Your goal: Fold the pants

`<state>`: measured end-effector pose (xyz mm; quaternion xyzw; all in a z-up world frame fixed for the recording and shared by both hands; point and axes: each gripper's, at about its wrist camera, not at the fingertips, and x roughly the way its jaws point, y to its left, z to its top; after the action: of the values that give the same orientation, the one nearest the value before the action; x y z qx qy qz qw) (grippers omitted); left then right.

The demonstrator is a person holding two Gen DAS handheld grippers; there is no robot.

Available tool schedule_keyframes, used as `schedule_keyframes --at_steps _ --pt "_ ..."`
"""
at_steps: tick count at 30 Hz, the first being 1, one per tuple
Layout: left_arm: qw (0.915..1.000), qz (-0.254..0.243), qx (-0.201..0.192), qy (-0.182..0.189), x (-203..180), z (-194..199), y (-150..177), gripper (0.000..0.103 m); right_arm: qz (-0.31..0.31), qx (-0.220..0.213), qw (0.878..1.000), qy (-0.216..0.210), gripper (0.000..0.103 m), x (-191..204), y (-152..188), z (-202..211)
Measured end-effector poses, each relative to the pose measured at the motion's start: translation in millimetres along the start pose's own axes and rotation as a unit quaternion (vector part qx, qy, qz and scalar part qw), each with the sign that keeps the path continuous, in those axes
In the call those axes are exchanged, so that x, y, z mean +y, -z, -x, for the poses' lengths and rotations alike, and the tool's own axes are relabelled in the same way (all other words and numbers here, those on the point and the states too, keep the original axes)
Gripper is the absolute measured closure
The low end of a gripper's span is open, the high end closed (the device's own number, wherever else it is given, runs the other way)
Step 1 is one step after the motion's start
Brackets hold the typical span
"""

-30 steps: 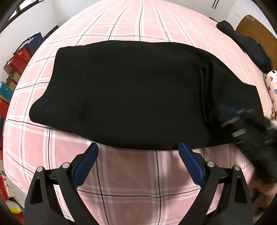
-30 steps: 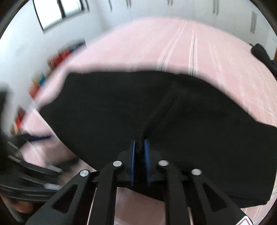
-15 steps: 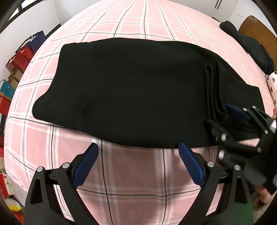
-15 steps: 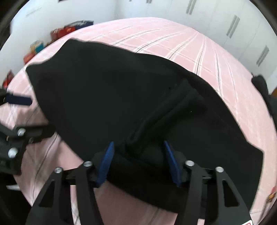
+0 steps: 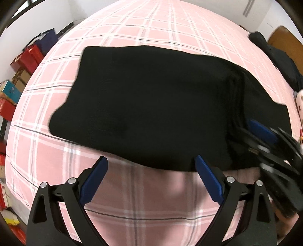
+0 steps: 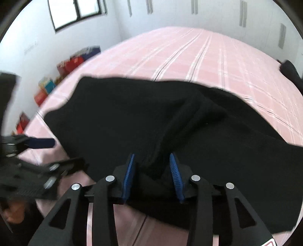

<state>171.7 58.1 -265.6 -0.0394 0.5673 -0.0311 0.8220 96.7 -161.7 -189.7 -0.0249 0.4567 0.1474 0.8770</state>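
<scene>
The black pants (image 5: 161, 106) lie folded in a wide flat block on the pink checked bed (image 5: 151, 32). My left gripper (image 5: 151, 171) is open and empty, just off the pants' near edge. My right gripper (image 6: 152, 166) is partly open, its blue pads astride a raised fold of the pants (image 6: 162, 132) at their right end. It also shows blurred at the right of the left wrist view (image 5: 265, 140). The left gripper shows at the left of the right wrist view (image 6: 41, 149).
Red, blue and brown boxes and bags (image 5: 22, 62) stand on the floor left of the bed. A dark garment (image 5: 274, 53) lies at the bed's far right by a wooden headboard (image 5: 284, 37). White wardrobes (image 6: 217, 11) stand behind the bed.
My right gripper was shut on the fold a second ago, opened wide, and its pads now stand closer together around the fold. My left gripper has moved right along the near edge.
</scene>
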Motion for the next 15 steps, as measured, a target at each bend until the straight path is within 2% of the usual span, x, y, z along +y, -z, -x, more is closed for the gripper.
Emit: schedule_keyframes --at_steps 1,2,6,9,12,15 --pt "1.0 0.007 0.0 -0.002 6 -1 -3 0.012 -0.009 -0.01 1.0 0.01 0.051 -1 3 8" --pt "0.9999 0.013 0.0 -0.005 11 -2 -5 0.012 -0.018 -0.015 1.0 0.02 0.046 -5 8 17" --pt "0.9994 0.019 -0.009 -0.029 24 -4 -12 0.012 -0.034 -0.013 0.998 0.057 0.046 -18 32 43" --pt "0.9993 0.029 -0.009 -0.021 25 -9 -21 0.012 -0.037 -0.001 0.996 0.077 0.04 -18 47 45" --pt "0.999 0.043 -0.011 0.006 29 -14 -27 0.012 -0.044 0.004 0.996 0.075 0.034 3 59 40" --pt "0.9929 0.088 -0.023 0.077 41 -23 -33 0.006 -0.049 0.005 0.996 0.073 0.033 10 66 40"
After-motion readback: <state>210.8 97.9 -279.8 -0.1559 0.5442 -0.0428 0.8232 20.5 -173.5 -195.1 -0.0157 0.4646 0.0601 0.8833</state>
